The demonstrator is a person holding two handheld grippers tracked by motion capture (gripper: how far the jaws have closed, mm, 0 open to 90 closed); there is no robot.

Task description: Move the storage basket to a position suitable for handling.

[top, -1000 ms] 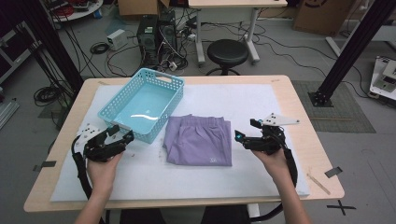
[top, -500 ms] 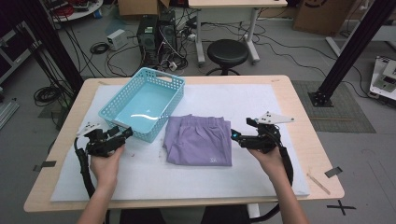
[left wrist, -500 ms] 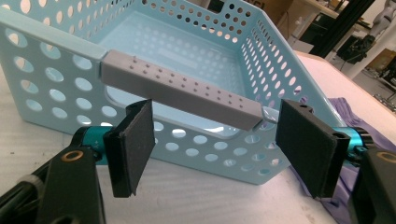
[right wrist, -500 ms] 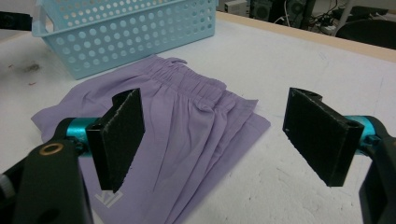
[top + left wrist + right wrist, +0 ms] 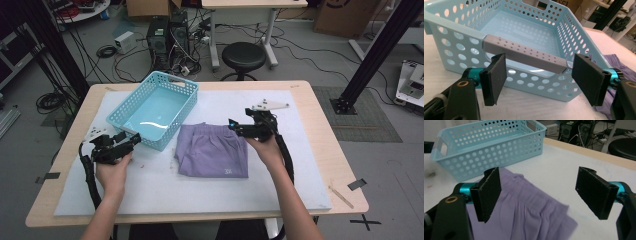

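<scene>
Since a second ago I am bringing the right gripper (image 5: pixel 239 127) inward, so it is now hanging over the upper right corner of the folded purple garment (image 5: pixel 214 156), while the left gripper (image 5: pixel 125 143) is edging up toward the near grey handle (image 5: pixel 524 56) of the blue basket (image 5: pixel 152 107). Both are standing wide open and holding nothing. I am judging that closing the right one here could pinch only the top layer and pull the fold apart, and that the left one could shove the light basket instead of gripping it. The garment is lying flat just beside the basket's right wall; the table (image 5: pixel 320 165) is offering free room to the right and front.
</scene>
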